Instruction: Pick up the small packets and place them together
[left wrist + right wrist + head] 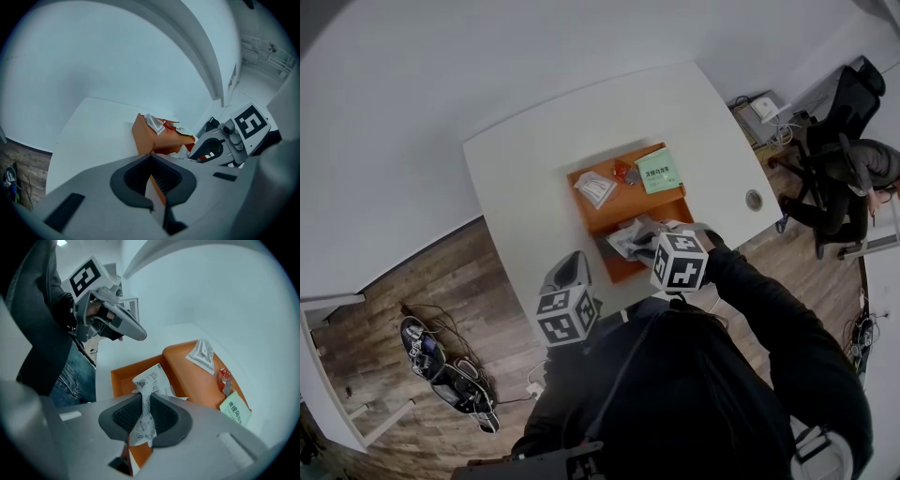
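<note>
An orange box (623, 208) sits on the white table (525, 178). On its raised far part lie a white packet (595, 188), a small red packet (623, 172) and a green packet (657, 170). My right gripper (145, 397) is shut on another white packet (152, 378), which hangs crumpled between the pads above the box's open near compartment (123, 378). More white packets (623, 246) lie in that compartment. My left gripper (150, 157) hovers at the box's near left corner, jaws together with nothing between them. The right gripper (211, 150) also shows in the left gripper view.
A round cable hole (754, 199) is in the table's right side. Beyond the right edge is a black office chair (853, 103) with a seated person. Shoes and cables (441, 370) lie on the wooden floor to the left. A white wall runs behind the table.
</note>
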Demonstrator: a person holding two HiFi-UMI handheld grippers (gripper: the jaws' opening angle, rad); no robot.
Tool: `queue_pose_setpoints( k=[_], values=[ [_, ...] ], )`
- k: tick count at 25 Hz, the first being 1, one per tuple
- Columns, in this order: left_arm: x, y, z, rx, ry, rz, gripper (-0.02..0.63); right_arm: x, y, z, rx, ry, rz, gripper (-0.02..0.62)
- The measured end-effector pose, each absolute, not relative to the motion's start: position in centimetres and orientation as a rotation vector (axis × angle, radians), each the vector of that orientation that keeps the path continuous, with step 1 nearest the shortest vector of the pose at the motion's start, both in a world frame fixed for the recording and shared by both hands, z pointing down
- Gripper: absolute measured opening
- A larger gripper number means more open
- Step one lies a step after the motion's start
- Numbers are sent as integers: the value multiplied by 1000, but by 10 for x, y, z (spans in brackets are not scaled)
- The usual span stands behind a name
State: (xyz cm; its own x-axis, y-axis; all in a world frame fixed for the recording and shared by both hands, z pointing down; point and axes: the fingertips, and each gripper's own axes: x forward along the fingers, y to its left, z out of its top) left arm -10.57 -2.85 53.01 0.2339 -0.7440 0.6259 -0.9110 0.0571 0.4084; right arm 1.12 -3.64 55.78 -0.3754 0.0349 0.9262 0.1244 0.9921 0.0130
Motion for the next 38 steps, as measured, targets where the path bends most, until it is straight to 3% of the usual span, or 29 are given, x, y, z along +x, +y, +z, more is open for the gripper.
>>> queue_pose_setpoints(
  k=[22,38],
  values=[
    [-103,-30,530,1724,-1545,279,-2,11,-43,526,-58,-2126,46,63],
    [-105,-31,531,1721,-1546,271,-2,21,-90,429,142,-2292,-15,58]
  ],
)
